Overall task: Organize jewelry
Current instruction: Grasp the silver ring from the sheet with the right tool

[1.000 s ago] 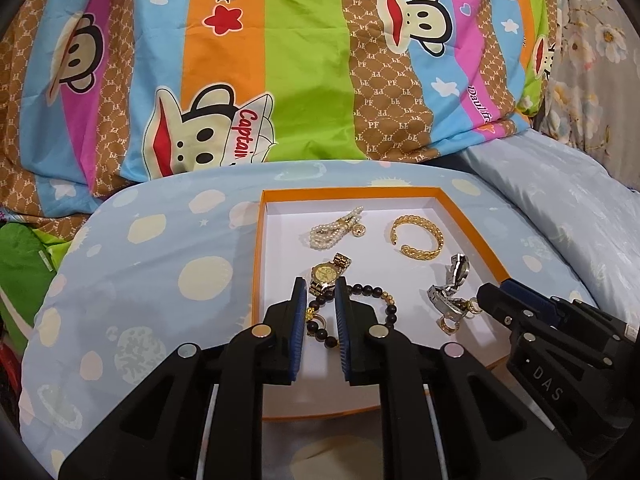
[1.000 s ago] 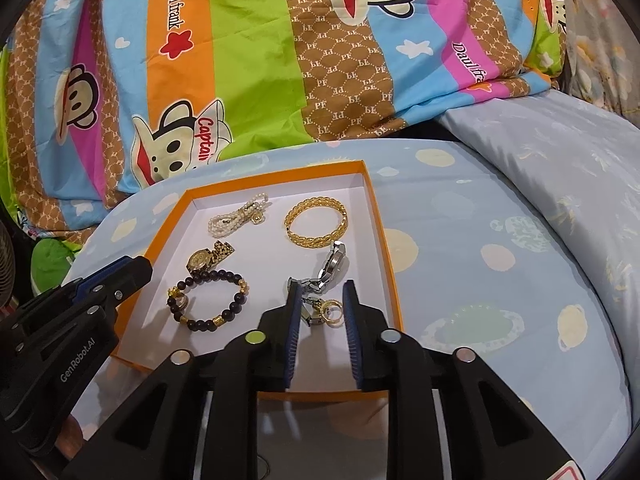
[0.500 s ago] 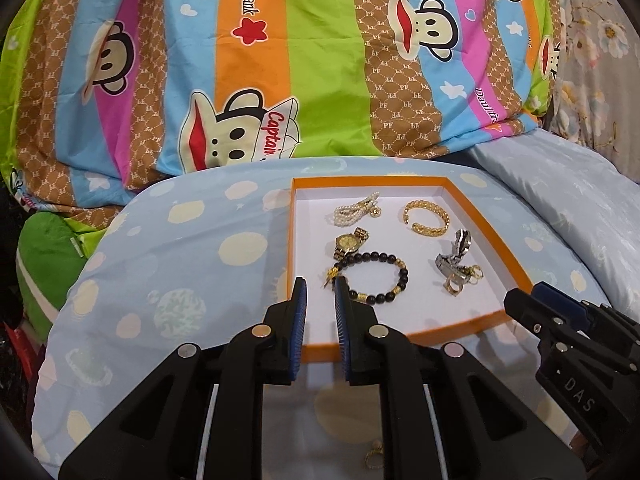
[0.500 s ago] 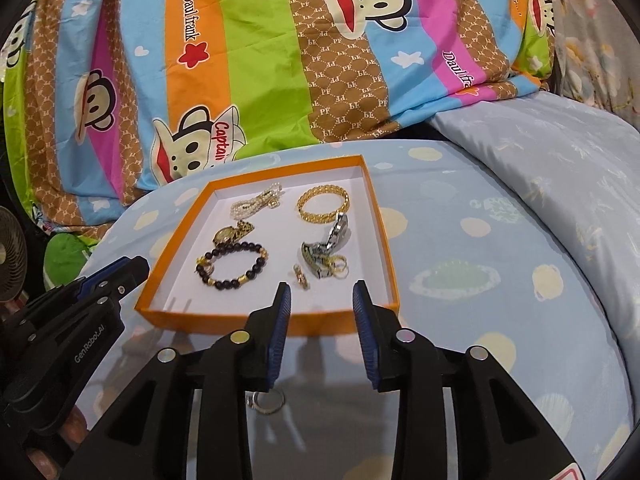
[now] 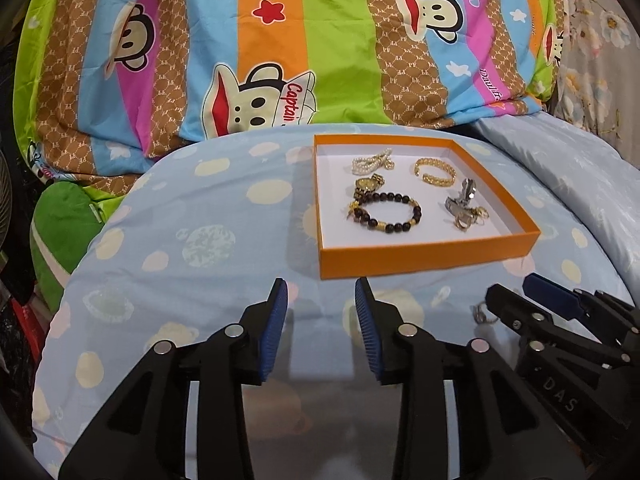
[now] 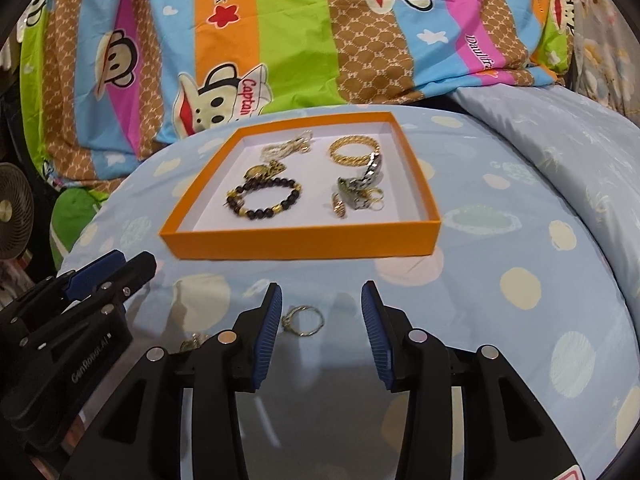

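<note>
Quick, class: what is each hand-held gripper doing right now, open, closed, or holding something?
Left hand-held gripper: open, empty, jaws have just been opening.
Right hand-held gripper: open, holding nothing, jaws have just been opening; a ring lies between them.

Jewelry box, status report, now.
Left gripper and right gripper just opening, nothing gripped. Orange box holds bracelets, watches. Loose ring on the bedsheet between right fingers. Nothing blocking.

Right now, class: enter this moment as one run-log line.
left gripper: open, empty | right gripper: jaws just opened, ring on sheet between them, not gripped | orange tray: bracelets, watches inside
</note>
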The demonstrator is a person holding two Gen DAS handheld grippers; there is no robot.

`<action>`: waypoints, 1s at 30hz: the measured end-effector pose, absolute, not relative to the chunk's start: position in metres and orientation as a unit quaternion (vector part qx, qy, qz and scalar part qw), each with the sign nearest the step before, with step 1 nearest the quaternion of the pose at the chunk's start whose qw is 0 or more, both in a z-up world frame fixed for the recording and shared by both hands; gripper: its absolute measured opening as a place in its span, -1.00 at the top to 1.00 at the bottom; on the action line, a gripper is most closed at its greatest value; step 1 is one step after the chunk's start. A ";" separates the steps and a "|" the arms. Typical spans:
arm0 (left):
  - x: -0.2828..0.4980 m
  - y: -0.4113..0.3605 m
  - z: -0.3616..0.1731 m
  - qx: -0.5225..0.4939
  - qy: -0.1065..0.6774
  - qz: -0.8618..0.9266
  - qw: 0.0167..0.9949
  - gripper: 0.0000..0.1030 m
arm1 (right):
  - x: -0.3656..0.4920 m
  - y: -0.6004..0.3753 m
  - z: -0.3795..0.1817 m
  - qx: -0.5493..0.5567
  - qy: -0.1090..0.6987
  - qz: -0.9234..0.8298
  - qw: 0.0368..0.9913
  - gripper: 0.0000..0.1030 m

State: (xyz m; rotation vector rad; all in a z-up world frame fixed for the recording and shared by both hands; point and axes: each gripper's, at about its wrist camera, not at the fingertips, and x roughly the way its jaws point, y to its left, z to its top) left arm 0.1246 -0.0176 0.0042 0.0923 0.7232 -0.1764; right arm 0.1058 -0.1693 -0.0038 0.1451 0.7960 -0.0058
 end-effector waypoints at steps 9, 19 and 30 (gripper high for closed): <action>0.115 -0.016 -0.002 0.042 0.369 -0.100 0.923 0.15 | 0.111 -0.163 -0.014 0.061 0.422 -0.005 0.905 0.18; 0.119 -0.018 -0.007 0.042 0.384 -0.106 0.916 0.15 | 0.111 -0.162 -0.017 0.057 0.427 -0.023 0.902 0.52; 0.112 -0.025 -0.009 0.049 0.392 -0.119 0.911 0.15 | 0.093 -0.176 -0.012 0.083 0.412 -0.038 0.907 0.55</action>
